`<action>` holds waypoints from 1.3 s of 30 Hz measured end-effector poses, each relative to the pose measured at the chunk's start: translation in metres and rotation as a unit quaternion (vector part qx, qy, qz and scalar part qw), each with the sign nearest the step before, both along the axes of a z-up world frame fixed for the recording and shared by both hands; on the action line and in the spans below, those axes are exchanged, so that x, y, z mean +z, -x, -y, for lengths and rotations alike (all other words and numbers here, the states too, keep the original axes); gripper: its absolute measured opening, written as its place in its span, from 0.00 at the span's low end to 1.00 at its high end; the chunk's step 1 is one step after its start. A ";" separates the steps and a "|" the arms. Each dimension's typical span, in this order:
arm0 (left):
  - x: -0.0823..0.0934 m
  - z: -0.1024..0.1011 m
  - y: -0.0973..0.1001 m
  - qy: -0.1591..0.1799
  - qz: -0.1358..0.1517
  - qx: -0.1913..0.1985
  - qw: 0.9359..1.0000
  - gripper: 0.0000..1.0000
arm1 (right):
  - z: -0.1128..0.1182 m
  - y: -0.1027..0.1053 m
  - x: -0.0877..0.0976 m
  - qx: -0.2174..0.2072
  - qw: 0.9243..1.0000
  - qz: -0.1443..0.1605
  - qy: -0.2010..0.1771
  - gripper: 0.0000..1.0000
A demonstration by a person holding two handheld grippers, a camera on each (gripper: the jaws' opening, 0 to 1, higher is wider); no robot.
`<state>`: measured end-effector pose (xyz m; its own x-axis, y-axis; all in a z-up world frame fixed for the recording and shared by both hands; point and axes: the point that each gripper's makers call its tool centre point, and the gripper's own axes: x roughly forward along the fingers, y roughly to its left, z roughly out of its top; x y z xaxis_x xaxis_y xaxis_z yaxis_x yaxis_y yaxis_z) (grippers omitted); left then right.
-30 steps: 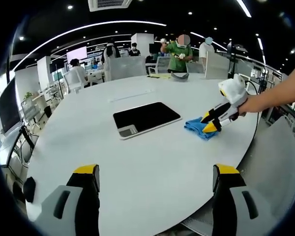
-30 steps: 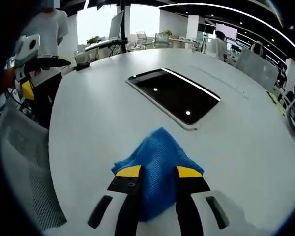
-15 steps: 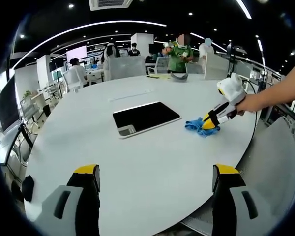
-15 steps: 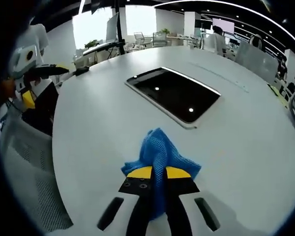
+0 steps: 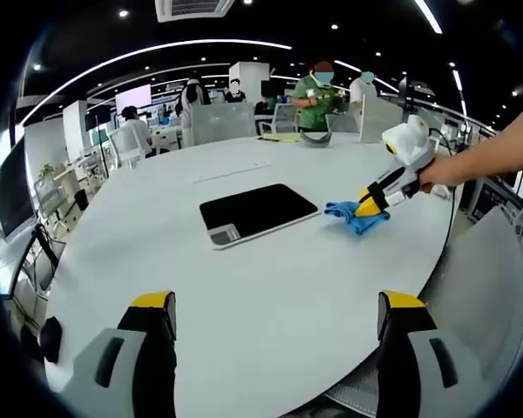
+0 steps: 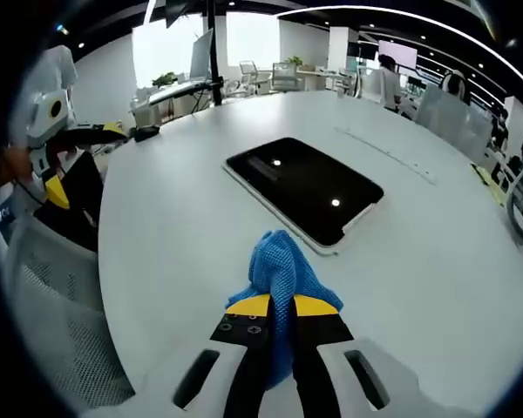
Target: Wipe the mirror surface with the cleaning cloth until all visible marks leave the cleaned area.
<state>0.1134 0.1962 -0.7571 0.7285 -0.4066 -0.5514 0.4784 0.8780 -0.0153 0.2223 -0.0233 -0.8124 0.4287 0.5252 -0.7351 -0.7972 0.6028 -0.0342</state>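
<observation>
- Left gripper view: left hand-held gripper [image 5: 275, 318] hovers over the near edge of the white round surface [image 5: 244, 287], jaws wide apart, nothing betw. them.
- Mirror [image 5: 257, 212], dark rectangle w/ pale frame, lies flat near the surface's middle.
- Blue cleaning cloth [image 5: 353, 215] sits just right of the mirror, close to its right corner; touching or not, can't tell.
- Right hand-held gripper [image 5: 370, 202] comes in from the right, held by a person's hand [image 5: 440, 174]; yellow tips pinch the cloth.
- Bkgd: open office w/ desks, chairs, several people; person in green top [image 5: 315, 96] beyond the far edge.
- Right gripper view: right hand-held gripper [image 6: 281, 306] w/ jaws narrow, clamped on the cloth [image 6: 281, 270], which bunches up ahead of the tips.
- Mirror [image 6: 303, 188] just beyond the cloth, reflecting two ceiling lights.
- Left hand-held gripper [image 6: 57, 122] at far left, off the surface [image 6: 174, 226] edge; mesh chair [image 6: 57, 322] below it.
</observation>
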 end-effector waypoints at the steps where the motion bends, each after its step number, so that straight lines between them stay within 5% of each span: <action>1: 0.000 0.000 0.000 -0.003 0.001 -0.003 1.000 0.98 | -0.001 -0.003 0.004 0.000 1.000 0.002 -0.001 0.03; 17: -0.002 -0.011 0.000 0.001 -0.002 0.007 1.000 0.99 | -0.030 -0.045 0.043 0.015 0.999 0.041 -0.007 0.03; 39: 0.001 -0.017 -0.007 0.006 0.002 0.010 1.000 0.99 | -0.077 -0.085 0.050 0.042 0.998 0.050 -0.008 0.03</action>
